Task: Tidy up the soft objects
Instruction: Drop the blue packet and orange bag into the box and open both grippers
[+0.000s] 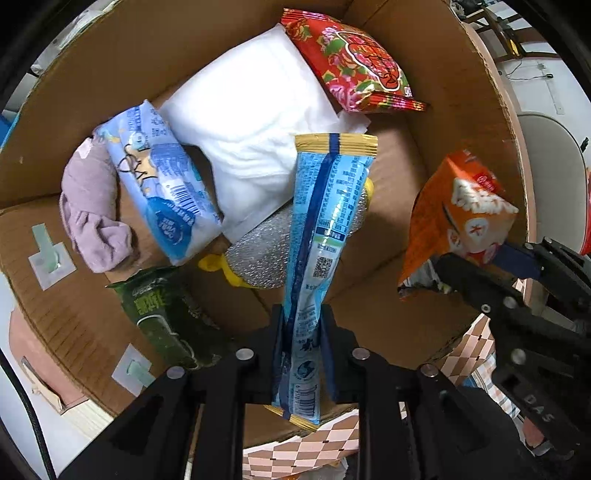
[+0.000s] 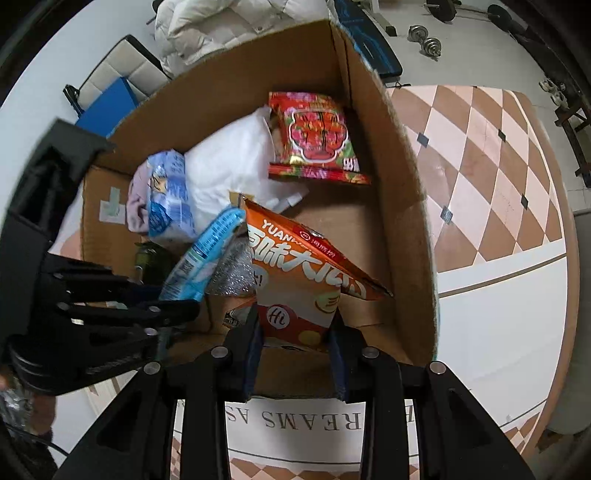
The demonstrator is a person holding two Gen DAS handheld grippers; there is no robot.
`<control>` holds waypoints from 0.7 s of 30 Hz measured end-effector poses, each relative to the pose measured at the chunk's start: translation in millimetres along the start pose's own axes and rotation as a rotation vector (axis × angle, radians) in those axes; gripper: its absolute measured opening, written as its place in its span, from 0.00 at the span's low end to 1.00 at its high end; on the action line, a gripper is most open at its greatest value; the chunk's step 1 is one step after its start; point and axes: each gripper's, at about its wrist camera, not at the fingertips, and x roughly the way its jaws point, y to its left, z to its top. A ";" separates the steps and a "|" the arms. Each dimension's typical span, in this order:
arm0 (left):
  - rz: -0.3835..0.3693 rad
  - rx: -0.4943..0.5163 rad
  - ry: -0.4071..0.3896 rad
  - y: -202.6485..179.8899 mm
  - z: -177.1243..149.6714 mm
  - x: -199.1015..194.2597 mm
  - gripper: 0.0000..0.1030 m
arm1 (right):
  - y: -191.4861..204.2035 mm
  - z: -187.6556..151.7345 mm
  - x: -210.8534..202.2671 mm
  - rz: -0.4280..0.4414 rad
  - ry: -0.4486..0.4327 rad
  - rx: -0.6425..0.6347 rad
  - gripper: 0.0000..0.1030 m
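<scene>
My left gripper [image 1: 301, 350] is shut on a long blue snack packet [image 1: 321, 236] and holds it above the open cardboard box [image 1: 92, 74]. My right gripper [image 2: 295, 354] is shut on an orange snack bag [image 2: 299, 266], also over the box; the bag shows in the left wrist view [image 1: 454, 218] too. Inside the box lie a white pillow pack [image 1: 251, 136], a red floral bag [image 1: 354, 62], a blue tissue pack [image 1: 162, 181], a mauve cloth [image 1: 92, 206], a green wipes pack [image 1: 162, 317] and a silver scourer [image 1: 266, 251].
The box stands on a tablecloth with a brown and pink diamond pattern [image 2: 480, 166]. Beyond it are a white quilted jacket [image 2: 229, 22], a blue chair [image 2: 107, 107] and dumbbells [image 2: 428, 40] on the floor. The box's right wall [image 2: 406, 221] rises beside my right gripper.
</scene>
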 end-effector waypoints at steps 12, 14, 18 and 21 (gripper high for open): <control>-0.086 -0.239 -0.180 41.7 -29.6 -51.7 0.72 | 9.1 4.3 -11.4 -0.020 0.007 -0.024 0.78; -0.090 -0.289 -0.230 48.9 -42.3 -58.1 0.81 | 12.8 3.3 -15.3 -0.044 -0.007 -0.041 0.86; -0.080 -0.383 -0.321 59.7 -71.5 -63.9 0.92 | 16.0 -2.3 -21.9 -0.073 -0.024 -0.061 0.98; -0.057 -0.440 -0.370 54.8 -91.7 -63.6 0.94 | 16.5 -8.2 -27.5 -0.102 -0.041 -0.086 1.00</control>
